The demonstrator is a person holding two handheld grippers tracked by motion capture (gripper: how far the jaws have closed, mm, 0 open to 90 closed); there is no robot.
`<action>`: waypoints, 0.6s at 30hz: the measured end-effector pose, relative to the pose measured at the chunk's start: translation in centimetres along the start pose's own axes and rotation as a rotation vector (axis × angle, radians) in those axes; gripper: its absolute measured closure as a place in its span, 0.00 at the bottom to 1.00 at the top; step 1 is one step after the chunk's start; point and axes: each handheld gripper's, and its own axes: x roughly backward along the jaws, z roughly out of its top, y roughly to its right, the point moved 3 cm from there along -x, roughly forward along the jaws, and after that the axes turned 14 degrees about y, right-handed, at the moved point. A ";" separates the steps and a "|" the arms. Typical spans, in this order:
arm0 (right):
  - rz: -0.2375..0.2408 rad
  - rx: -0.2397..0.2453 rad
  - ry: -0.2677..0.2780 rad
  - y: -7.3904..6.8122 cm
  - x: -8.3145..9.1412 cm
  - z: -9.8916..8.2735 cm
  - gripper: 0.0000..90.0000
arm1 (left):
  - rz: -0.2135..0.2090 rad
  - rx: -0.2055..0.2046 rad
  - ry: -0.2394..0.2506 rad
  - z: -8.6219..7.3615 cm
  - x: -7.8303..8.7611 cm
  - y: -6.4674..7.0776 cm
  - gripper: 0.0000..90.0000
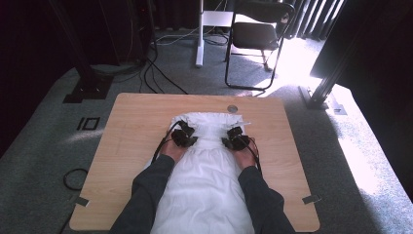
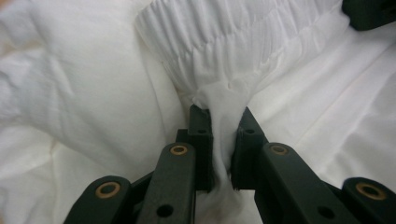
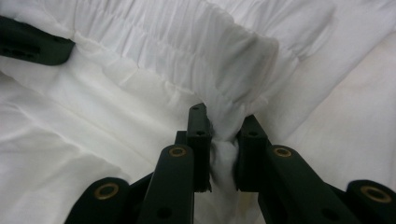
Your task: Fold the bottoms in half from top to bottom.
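White garment (image 1: pixel 204 180) spread lengthwise on wooden table (image 1: pixel 136 122), far edge gathered and bunched. Left gripper (image 1: pixel 187 135) and right gripper (image 1: pixel 233 136) resting on bunched part, near each other, hands behind them, dark sleeves entering from bottom. Small round metal disc (image 1: pixel 232 108) just beyond cloth. Black folding chair (image 1: pixel 258 34) on grey carpet behind table.

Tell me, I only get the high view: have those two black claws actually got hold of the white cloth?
Observer: Yes. In the left gripper view, the left gripper pinches a bunch of the white garment between its jaws.
Operator: And the other claw?
Observer: The right gripper is likewise shut on a fold.
Operator: What part did they grab?
Observer: Both bite just under the gathered, elastic-looking band.
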 end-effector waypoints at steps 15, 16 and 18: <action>0.105 0.176 0.378 -3.0 13.0 8.8 0.89 | -0.101 -0.016 0.403 7.6 14.3 2.6 0.94; 0.114 0.188 0.390 -3.3 13.7 9.0 0.89 | -0.101 -0.016 0.403 7.6 14.3 2.6 0.94; 0.145 0.216 0.410 -4.5 15.6 8.8 0.89 | -0.130 -0.016 0.437 7.1 16.8 3.6 0.94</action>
